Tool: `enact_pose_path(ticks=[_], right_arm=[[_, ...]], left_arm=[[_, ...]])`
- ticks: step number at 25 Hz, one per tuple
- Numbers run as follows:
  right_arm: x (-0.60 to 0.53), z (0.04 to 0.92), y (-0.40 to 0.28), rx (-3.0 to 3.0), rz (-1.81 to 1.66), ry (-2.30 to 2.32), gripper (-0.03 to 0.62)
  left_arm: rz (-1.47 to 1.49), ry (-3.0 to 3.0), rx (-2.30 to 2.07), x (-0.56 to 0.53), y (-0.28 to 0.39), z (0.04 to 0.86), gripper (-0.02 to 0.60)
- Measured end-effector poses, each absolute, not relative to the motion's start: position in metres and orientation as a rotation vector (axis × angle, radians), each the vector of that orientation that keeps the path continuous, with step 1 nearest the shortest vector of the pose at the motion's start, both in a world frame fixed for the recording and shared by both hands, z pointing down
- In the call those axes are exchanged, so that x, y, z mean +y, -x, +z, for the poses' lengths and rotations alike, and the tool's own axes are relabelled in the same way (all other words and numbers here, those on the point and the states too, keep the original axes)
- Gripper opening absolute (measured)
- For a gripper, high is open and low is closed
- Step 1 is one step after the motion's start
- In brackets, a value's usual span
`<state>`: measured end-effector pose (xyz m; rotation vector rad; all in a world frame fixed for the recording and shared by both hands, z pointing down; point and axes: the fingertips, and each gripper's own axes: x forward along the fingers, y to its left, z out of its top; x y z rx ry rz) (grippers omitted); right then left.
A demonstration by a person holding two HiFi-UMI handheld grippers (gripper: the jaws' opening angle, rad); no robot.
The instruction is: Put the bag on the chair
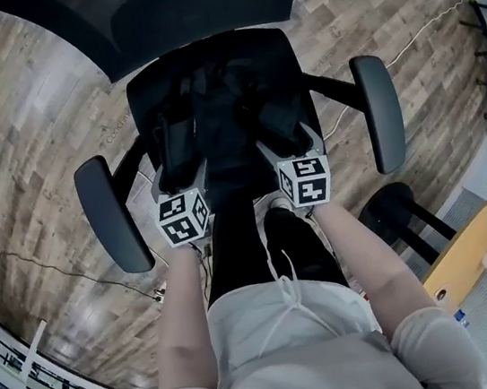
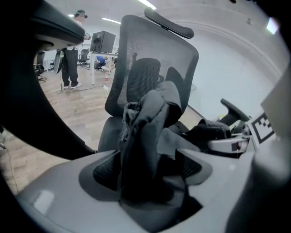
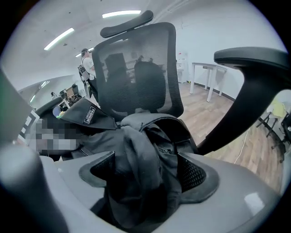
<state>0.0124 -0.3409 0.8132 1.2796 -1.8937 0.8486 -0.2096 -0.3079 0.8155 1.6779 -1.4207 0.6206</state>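
Observation:
A black fabric bag (image 1: 223, 119) lies slumped on the seat of a black office chair (image 1: 141, 86), in front of its mesh backrest (image 2: 154, 59). My left gripper (image 1: 179, 140) reaches over the seat's left side. In the left gripper view its jaws (image 2: 148, 170) stand wide, with a loose fold of the bag (image 2: 145, 132) between the pads. My right gripper (image 1: 282, 120) is over the right side. Its jaws (image 3: 148, 170) are also wide, and bunched bag fabric (image 3: 141, 150) hangs between them unpressed.
The chair's armrests (image 1: 112, 213) (image 1: 380, 112) flank both grippers. A black stool (image 1: 391, 208) and a yellow wooden board (image 1: 465, 251) stand at the right on the wood floor. Cables trail on the floor. A person (image 2: 70, 63) stands far off, and a desk (image 3: 209, 73) is beyond the chair.

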Motion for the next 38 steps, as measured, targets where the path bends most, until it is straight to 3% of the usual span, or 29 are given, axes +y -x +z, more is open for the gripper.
enact_pose_path(ticks=[6,10,13,17,22,29,38], right_arm=[[-0.327,0.779,-0.007,-1.935,0.827,-1.278,0.429],[-0.322,0.745,-0.007,-1.955,0.806,-1.303,0.374],[-0.327,0.717,-0.005,-1.984,0.816,-1.342,0.273],[-0.330,0.685,-0.005,-2.004,0.809,-1.382,0.128],[-0.331,0.646,-0.003,-2.036,0.754,-1.386,0.005],[-0.330,0.579,0.008,-2.156,0.693,-1.366,0.000],[-0.326,0.490,0.031,-2.359,0.592,-1.273,0.000]], left_arm=[[0.599,-1.711,-1.476,-0.297,0.209,0.782,0.410],[0.595,-1.767,-1.505,-0.295,0.204,0.746,0.408],[0.565,-1.794,-1.559,-0.299,0.205,0.716,0.363],[0.516,-1.808,-1.611,-0.303,0.204,0.679,0.233],[0.483,-1.835,-1.627,-0.309,0.197,0.637,0.136],[0.500,-1.913,-1.692,-0.306,0.191,0.577,0.013],[0.444,-2.110,-1.673,-0.295,0.163,0.494,0.006]])
